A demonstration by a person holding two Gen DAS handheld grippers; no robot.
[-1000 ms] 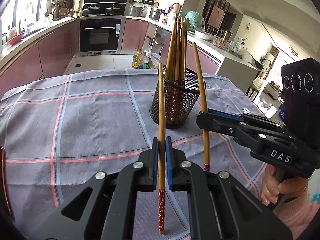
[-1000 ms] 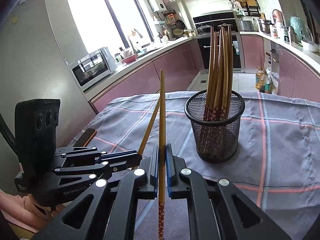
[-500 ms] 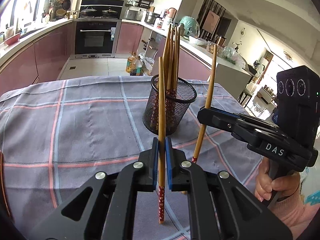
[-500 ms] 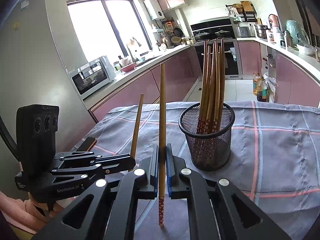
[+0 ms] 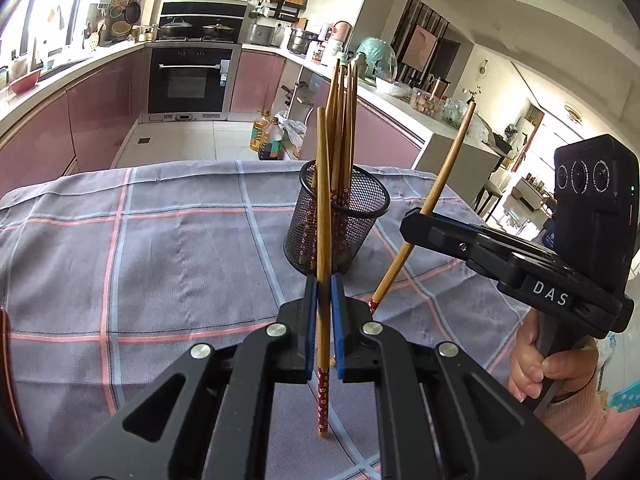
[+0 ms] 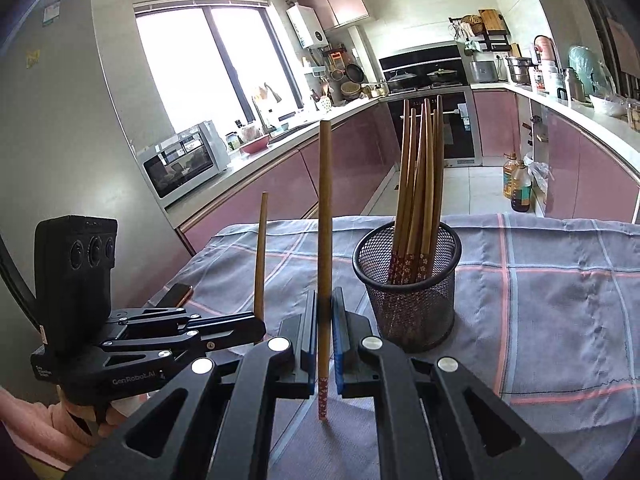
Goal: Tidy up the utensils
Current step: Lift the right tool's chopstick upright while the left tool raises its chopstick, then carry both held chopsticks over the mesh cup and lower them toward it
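Note:
A black mesh cup [image 5: 336, 220] [image 6: 410, 292] stands on the checked tablecloth with several wooden chopsticks upright in it. My left gripper [image 5: 324, 292] is shut on one wooden chopstick [image 5: 323, 208], held upright with its red patterned end down, just in front of the cup. My right gripper [image 6: 325, 308] is shut on a second chopstick [image 6: 325, 208], also upright, left of the cup. In the left wrist view the right gripper [image 5: 416, 220] holds its chopstick [image 5: 444, 176] tilted, right of the cup. In the right wrist view the left gripper [image 6: 244, 324] with its chopstick [image 6: 260, 256] shows at the lower left.
The grey tablecloth with pink and blue lines [image 5: 160, 264] [image 6: 540, 300] covers the table. A phone-like object [image 6: 180, 292] lies near the table's left edge. A hand in a pink sleeve [image 5: 556, 376] grips the right handle. Kitchen counters and an oven stand beyond the table.
Both grippers have pulled back and up from the cup, which looks smaller now. The right gripper's chopstick has tilted from upright to leaning right in the left wrist view.

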